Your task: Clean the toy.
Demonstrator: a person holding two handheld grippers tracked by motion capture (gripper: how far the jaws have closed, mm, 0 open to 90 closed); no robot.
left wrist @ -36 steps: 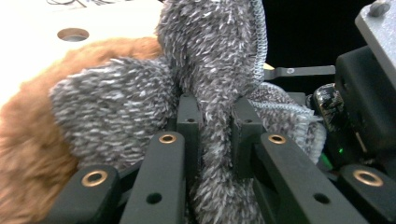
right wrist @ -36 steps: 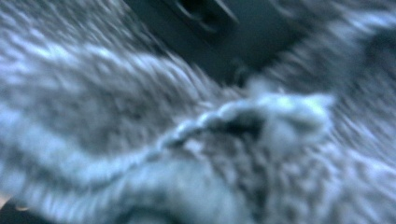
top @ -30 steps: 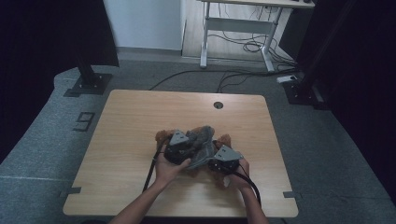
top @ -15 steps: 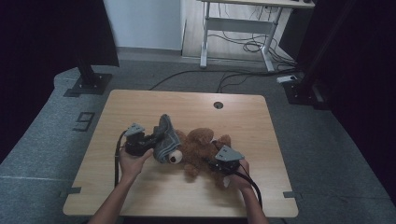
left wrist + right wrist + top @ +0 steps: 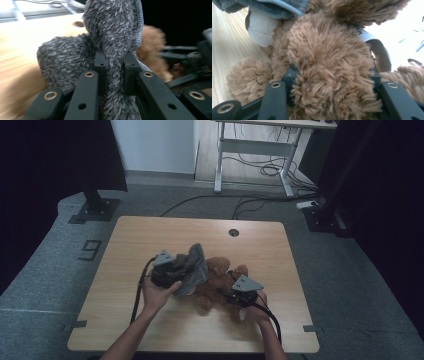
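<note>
Two grippers are working on one soft toy at the near half of the wooden table. Nearest the person, the right gripper is clamping its jaws around a thick, furry part of the brown teddy bear, which bulges out between and over them; the grip is apparently pinning the toy down so it does not slide while the other hand pulls. The right hand is lying low against the tabletop, wrist straight, with the cable trailing back toward the person.

Just beyond and to the side of that gripper, the left gripper is pinching a fold of the grey knitted garment, its jaws pressing together on the fuzzy fabric, which is rising up past the pads. The garment is draping over the bear's upper part, so the pull looks meant to work it along the toy. The left hand is cupping its gripper from below, raised off the table, forearm angling in from the person's side.

Farther off beyond both grippers, the table's round cable hole is sitting well apart.
</note>
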